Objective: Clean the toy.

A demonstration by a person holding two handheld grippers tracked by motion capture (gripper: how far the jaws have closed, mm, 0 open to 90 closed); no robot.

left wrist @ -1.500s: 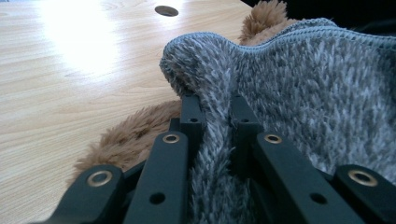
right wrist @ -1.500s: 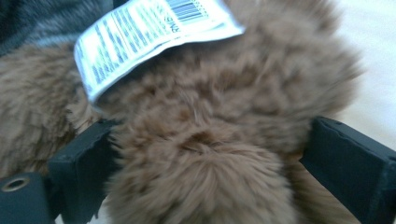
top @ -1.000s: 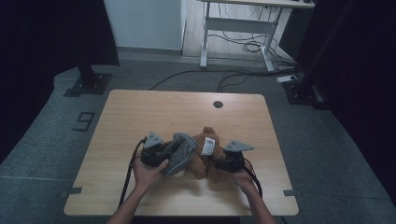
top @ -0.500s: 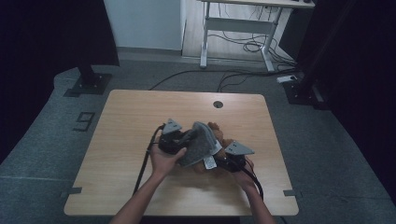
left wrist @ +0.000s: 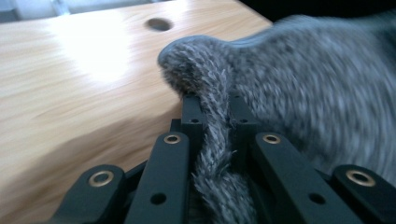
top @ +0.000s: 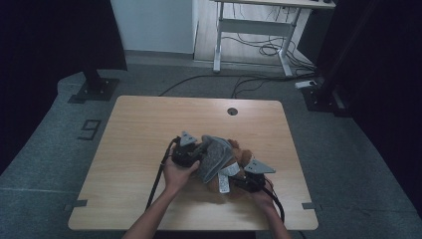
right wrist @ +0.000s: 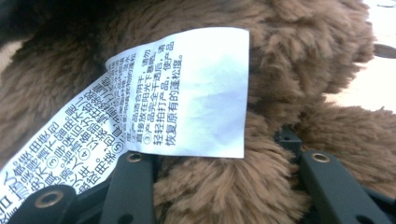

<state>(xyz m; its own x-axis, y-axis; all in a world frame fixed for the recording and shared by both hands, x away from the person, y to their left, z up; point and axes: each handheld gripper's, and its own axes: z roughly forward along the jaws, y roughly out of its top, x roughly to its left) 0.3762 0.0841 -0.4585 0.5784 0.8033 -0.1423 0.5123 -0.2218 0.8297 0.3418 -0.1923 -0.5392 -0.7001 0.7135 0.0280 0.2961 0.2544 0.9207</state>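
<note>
A brown plush toy [top: 242, 157] lies on the wooden table [top: 149, 124], right of the middle. A grey knitted cloth [top: 216, 155] is draped over its left side. My left gripper [top: 200, 156] is shut on a fold of that cloth; in the left gripper view the knit [left wrist: 303, 93] bunches between the jaws of the left gripper [left wrist: 212, 112]. My right gripper [top: 235, 182] comes in from the near right. In its own view the right gripper [right wrist: 210, 149] is shut on the toy's brown fur [right wrist: 289, 60], beside a white printed label [right wrist: 196, 88]. The label [top: 223, 180] hangs at the toy's near side.
A round cable hole [top: 232, 111] sits near the table's far edge. Black cables trail from both grippers toward the near edge [top: 194, 225]. A white desk frame [top: 254, 30] and floor cables lie beyond the table. A black stand base [top: 92, 89] is at the far left.
My left hand has carried the grey cloth to the right and farther from the person, over the toy. My right gripper has sunk slightly toward the near edge, still on the toy.
</note>
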